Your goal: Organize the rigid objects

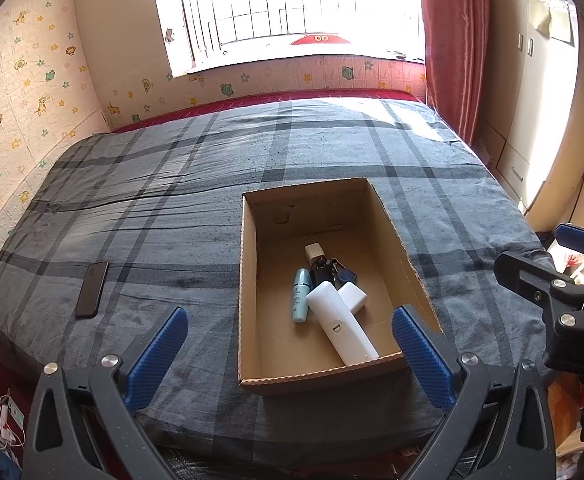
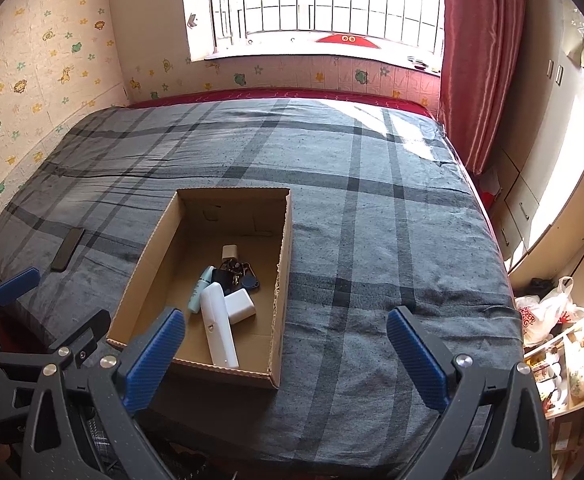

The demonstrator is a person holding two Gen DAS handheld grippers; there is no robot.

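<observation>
An open cardboard box [image 1: 248,280] [image 2: 284,264] stands on the grey plaid bed. Inside lie a long white device [image 1: 342,328] [image 2: 220,328], a white charger block [image 1: 354,296] [image 2: 241,306], a pale blue tube [image 1: 301,295] [image 2: 200,289], a bunch of keys with a blue fob [image 1: 334,270] [image 2: 242,274] and a small cream adapter [image 1: 314,251] [image 2: 230,253]. A black phone [image 1: 92,289] [image 2: 68,254] lies on the bed left of the box. My left gripper [image 1: 288,324] is open and empty near the box's front. My right gripper [image 2: 286,332] is open and empty, over the box's front right corner.
The bed [image 1: 172,200] [image 2: 392,220] fills both views, with a patterned wall on the left and a window behind. A red curtain [image 2: 480,60] and cupboards stand on the right. Bags and clutter [image 2: 552,316] sit by the bed's right side.
</observation>
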